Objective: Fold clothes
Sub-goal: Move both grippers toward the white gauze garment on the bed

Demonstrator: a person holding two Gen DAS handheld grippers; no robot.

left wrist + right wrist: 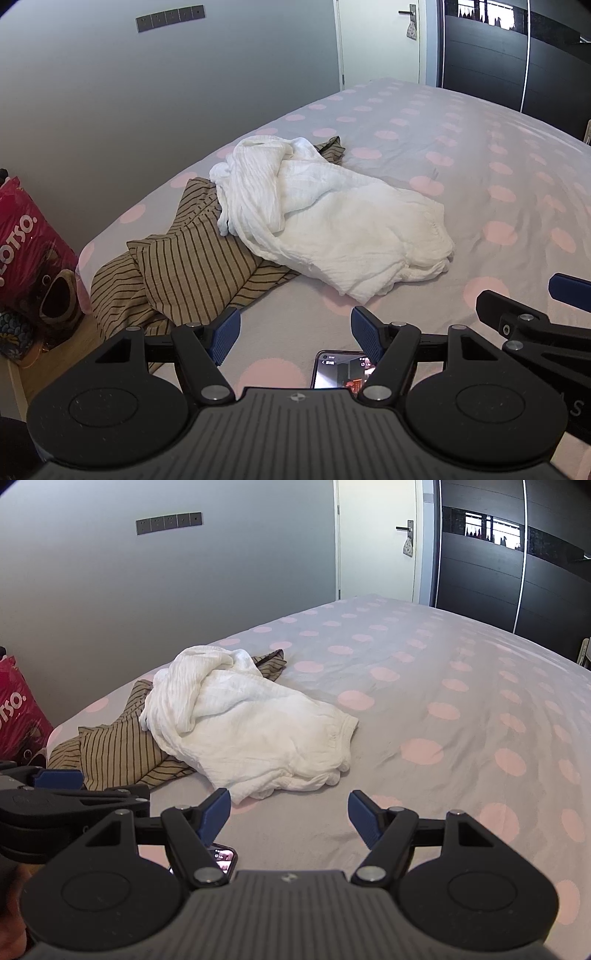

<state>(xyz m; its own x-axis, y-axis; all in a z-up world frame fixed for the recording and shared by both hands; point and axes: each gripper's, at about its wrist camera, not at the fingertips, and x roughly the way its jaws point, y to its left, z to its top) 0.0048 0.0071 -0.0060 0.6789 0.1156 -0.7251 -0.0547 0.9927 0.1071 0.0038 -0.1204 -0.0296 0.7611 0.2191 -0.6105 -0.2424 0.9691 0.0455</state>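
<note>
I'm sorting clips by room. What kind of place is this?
Most likely a bedroom in a home. A bed with a dotted sheet fills the view, clothes lie crumpled on it, and a dark wardrobe stands beside a door.

- Bed [461,122]: two garments lie on its left part.
- Crumpled garment [332,218] lies on top of the striped garment [192,266], which spreads out to its left and behind it.
- Phone [341,371] lies on the bed, before both garments.
- Bag [33,258] stands left of the bed, by the wall [147,92].
- Door [376,542] and wardrobe [480,579] stand behind the bed — wardrobe right of the door.
</note>
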